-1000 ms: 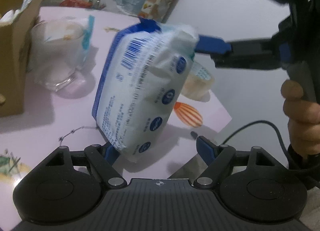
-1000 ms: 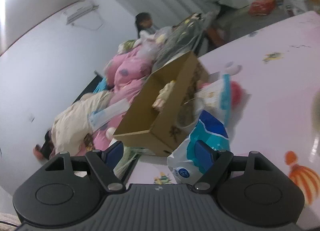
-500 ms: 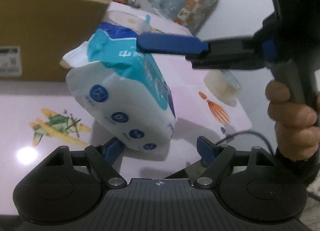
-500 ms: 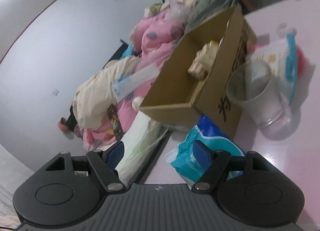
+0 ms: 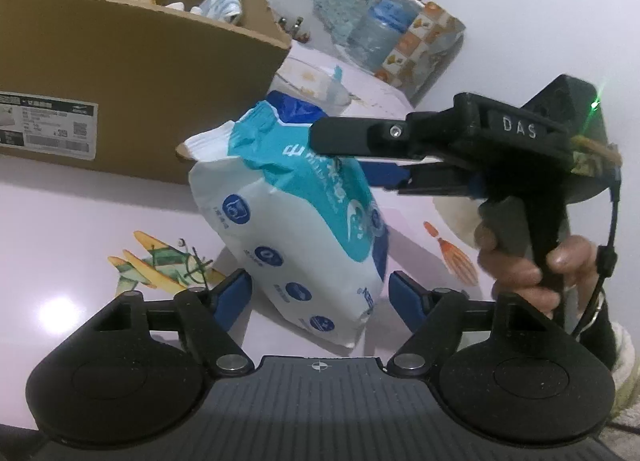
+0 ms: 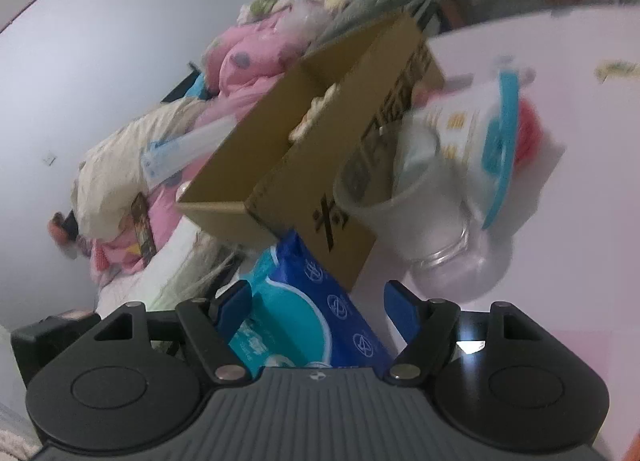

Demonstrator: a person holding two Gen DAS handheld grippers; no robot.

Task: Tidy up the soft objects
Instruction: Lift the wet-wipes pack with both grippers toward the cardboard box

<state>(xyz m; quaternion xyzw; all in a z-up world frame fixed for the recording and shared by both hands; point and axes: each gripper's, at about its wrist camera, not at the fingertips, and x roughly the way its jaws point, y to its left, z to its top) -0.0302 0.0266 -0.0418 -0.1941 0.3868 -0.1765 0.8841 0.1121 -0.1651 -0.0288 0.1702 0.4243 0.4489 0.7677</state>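
A soft tissue pack, white with teal and blue print, hangs tilted just over the pink table. My right gripper reaches in from the right and is shut on the pack's upper end, one finger across the front and the other behind. In the right wrist view the pack fills the space inside that gripper. My left gripper straddles the pack's lower end, and its jaws are closing with small gaps still showing at both pads. An open cardboard box holding soft items stands right behind the pack.
A glass cup and a white-and-teal packet stand beside the box. A water bottle is at the table's far side. A hand grips the right tool. Bedding is piled beyond the table's edge.
The right gripper carried the pack down and toward the box, turning its teal face to the left camera. The left gripper swung toward the box and its jaws narrowed around the pack's bottom.
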